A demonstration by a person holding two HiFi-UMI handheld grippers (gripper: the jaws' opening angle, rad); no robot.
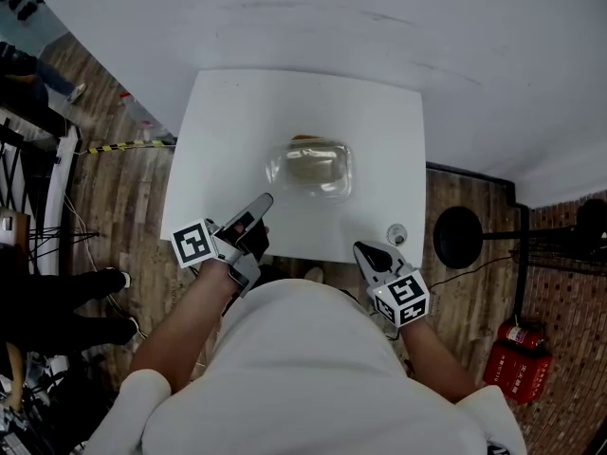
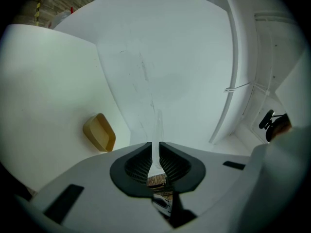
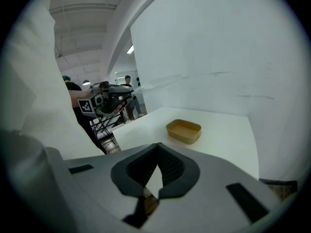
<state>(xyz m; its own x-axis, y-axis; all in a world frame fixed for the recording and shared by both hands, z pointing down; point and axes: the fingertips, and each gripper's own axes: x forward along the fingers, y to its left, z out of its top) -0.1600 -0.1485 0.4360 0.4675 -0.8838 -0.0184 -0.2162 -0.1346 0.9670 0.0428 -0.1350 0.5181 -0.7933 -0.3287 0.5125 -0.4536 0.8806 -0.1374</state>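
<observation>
Two tools: both empty and apart from the tub, held at the near edge of the surface (image 1: 228, 121)
Near left corner: the left tool (image 1: 261, 204) points inward toward the middle, its jaws pressed together with only a sliver of light between them
Middle: the tub (image 1: 309, 166) is tan, shallow and round-cornered; the head view suggests a clear cover on it, which the gripper views do not confirm
Near right corner: the right tool (image 1: 365, 250) has its jaws meeting at the tips, pinching nothing, just beside a small round object (image 1: 396, 233)
Handling, as I judge it: the tub looks light and thin-walled, so a tool would need its jaws spread before meeting the rim, and a slow, level approach from the near side would keep it from sliding on the smooth top
Surface: white and smooth, its far edge against a white wall (image 1: 379, 17)
Room: wood-plank floor (image 1: 123, 197), with striped tape (image 1: 119, 146) and a bystander's dark shoes (image 1: 112, 281) at left; a black stand base (image 1: 459, 237) and a red fire extinguisher (image 1: 517, 358) at right
</observation>
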